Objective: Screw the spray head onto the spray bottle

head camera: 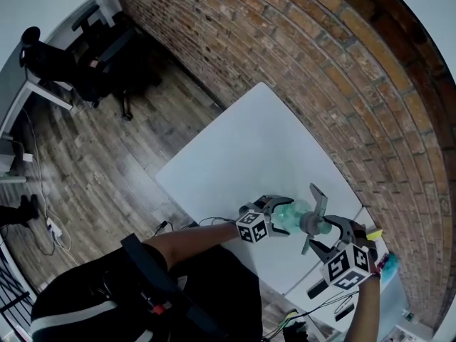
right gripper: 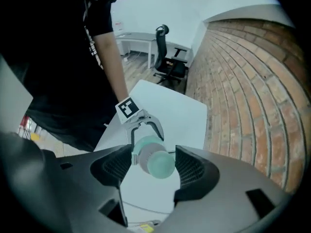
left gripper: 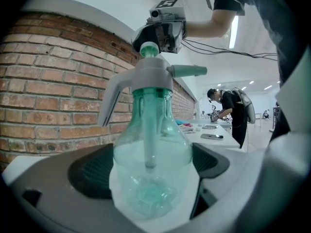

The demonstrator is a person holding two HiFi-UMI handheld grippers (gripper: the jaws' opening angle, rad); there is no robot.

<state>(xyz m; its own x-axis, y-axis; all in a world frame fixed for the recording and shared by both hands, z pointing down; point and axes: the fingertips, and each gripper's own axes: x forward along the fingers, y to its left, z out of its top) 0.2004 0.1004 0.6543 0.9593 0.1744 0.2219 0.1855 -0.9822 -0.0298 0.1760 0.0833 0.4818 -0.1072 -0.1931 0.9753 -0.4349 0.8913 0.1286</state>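
My left gripper (head camera: 281, 216) is shut on a clear green spray bottle (head camera: 290, 218), holding it above the white table (head camera: 249, 155). In the left gripper view the bottle (left gripper: 153, 174) stands upright between the pads (left gripper: 90, 171). A grey spray head (left gripper: 150, 76) with a long lever and a green nozzle sits on its neck. My right gripper (head camera: 330, 236) hangs just above the head's green top knob (left gripper: 149, 48), jaws apart and not touching it. Looking straight down, the right gripper view shows that knob (right gripper: 158, 163) in the gap between its pads (right gripper: 116, 166).
A brick wall (head camera: 320, 70) runs along the table's far side. Small items, one of them teal (head camera: 390, 266), lie past the table's right end. An office chair (head camera: 78, 66) stands on the wooden floor. A person (left gripper: 232, 111) works at a distant table.
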